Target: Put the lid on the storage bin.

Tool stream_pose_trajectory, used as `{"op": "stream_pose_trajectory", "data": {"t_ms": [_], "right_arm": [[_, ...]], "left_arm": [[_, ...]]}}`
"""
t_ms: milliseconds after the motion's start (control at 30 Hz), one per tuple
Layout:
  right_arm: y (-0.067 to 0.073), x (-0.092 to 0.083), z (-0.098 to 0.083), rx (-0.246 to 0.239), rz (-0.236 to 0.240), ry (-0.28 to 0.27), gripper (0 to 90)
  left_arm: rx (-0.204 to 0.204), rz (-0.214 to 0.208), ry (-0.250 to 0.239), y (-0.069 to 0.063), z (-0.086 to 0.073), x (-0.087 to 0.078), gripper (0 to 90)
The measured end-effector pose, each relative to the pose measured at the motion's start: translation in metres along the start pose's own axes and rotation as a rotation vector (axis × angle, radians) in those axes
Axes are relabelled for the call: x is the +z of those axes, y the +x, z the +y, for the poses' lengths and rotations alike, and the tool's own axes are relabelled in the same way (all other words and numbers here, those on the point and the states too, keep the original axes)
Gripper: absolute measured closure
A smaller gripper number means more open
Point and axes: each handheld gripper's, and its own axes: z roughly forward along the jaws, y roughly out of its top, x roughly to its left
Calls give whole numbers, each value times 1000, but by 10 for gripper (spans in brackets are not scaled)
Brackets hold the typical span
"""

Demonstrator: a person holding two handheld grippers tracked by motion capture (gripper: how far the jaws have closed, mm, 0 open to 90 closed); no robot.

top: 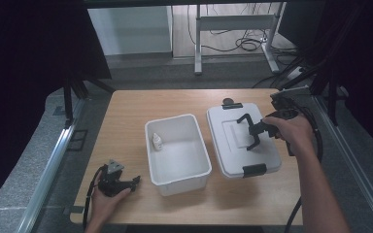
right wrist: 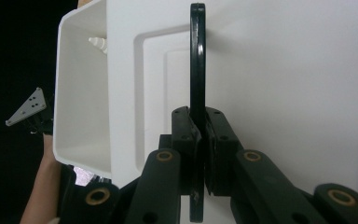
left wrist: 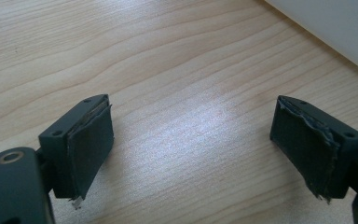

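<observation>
The white lid (top: 243, 141) lies flat right of centre in the high view, and its black handle (right wrist: 197, 70) is pinched between the right gripper (right wrist: 198, 140) pads. The lid looks to be stiff, light plastic, smooth and likely slippery, so the thin handle is the sensible hold. Just left sits the open white bin (top: 177, 153) with a small bottle (top: 157, 141) inside. At lower left, the left gripper (left wrist: 191, 140) rests with jaws wide apart over bare table (left wrist: 168, 60).

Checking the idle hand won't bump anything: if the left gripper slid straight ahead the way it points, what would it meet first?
Probably the white bin. The left gripper lies on the table, jaws open and aimed toward the bin's near wall, with bare wood between. Its own view shows a white edge ahead; depth is unclear.
</observation>
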Motion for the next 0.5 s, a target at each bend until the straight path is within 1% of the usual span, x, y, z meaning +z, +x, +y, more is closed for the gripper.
{"op": "stream_pose_trajectory", "data": {"t_ms": [233,300,367,400,500], "right_arm": [[5,0,0,-6,6,0,843],[7,0,0,-1,9,2,843],[8,-1,0,-9,4,5,843],[9,0,0,-3,12,1,843],[11,1,0,-11,15,6,842]], "left_arm": [[0,0,0,0,0,0,132],[0,0,0,0,0,0,132],[0,0,0,0,0,0,132],[0,0,0,0,0,0,132],[0,0,0,0,0,0,132]]}}
